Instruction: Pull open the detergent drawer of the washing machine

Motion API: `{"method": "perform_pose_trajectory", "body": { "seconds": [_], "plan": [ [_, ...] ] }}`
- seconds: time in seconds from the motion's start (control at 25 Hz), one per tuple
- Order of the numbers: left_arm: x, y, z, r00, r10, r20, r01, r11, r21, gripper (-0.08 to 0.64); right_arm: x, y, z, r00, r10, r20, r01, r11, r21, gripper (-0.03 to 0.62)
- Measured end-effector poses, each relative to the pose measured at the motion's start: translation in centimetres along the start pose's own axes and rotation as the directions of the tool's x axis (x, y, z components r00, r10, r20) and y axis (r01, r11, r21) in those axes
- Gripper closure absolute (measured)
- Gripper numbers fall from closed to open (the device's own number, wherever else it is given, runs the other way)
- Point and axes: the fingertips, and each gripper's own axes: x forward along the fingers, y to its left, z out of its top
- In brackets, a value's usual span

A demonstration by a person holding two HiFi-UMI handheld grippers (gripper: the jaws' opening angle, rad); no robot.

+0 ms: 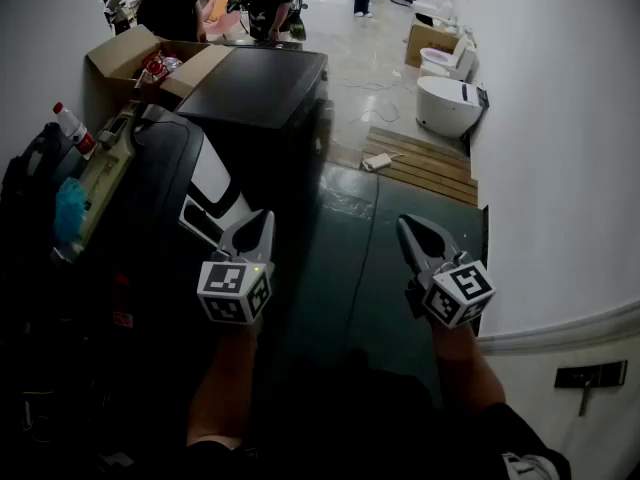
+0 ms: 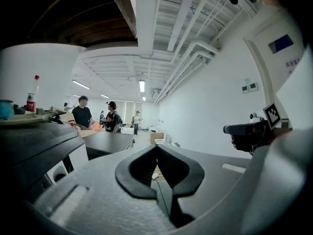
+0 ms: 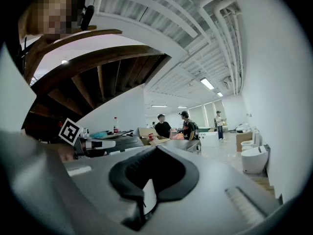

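My left gripper (image 1: 260, 218) and right gripper (image 1: 407, 226) are both clenched and empty, hanging clear of the washing machine (image 1: 212, 183) on my left. I can't pick out its detergent drawer. It's likely light, stiff plastic, so I'd hook the front lip.

We log left gripper (image 1: 262, 220) and right gripper (image 1: 408, 228): grey shells, black jaw pads, each carrying a white cube (image 1: 234, 291) with black square markers. Dark short sleeves (image 1: 505, 433).

Standing on dark floor (image 1: 350, 268): washing machine (image 1: 165, 158) and black appliance (image 1: 265, 88) at left. Wooden slatted board (image 1: 425, 163) flat beside right wall. White toilet (image 1: 447, 105) beyond board; cardboard box (image 1: 428, 38) farther back.
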Motion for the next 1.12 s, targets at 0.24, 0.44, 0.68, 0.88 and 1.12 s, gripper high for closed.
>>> {"method": "perform_pose_trajectory", "body": {
  "seconds": [0.24, 0.44, 0.68, 0.88, 1.12],
  "plan": [
    [0.4, -1.2, -0.2, 1.0, 0.005, -0.014, -0.004, 1.0, 0.008, 0.549, -0.9, -0.8, -0.2, 1.0, 0.006, -0.004, -0.006, 1.0, 0.011, 0.591],
    [0.9, -2.7, -0.1, 1.0, 0.013, -0.016, -0.013, 1.0, 0.017, 0.549, -2.1, -1.8, -0.3, 1.0, 0.013, 0.0, -0.013, 1.0, 0.021, 0.591],
    [2.1, -5.8, -0.1, 1.0, 0.019, -0.021, -0.018, 0.999, 0.027, 0.549, -4.0, -4.7, -0.6, 1.0, 0.007, -0.008, -0.007, 0.999, 0.036, 0.591],
    [3.2, -8.6, -0.2, 0.999, 0.033, -0.024, -0.032, 0.999, 0.039, 0.549, -6.2, -6.5, -0.8, 0.999, 0.032, -0.005, -0.032, 0.999, 0.013, 0.589],
    [4.7, -11.0, -0.9, 0.999, 0.029, -0.033, -0.028, 0.999, 0.036, 0.549, -8.2, -8.4, -2.1, 0.999, 0.048, -0.02, -0.047, 0.997, 0.057, 0.589]
  ]
}}
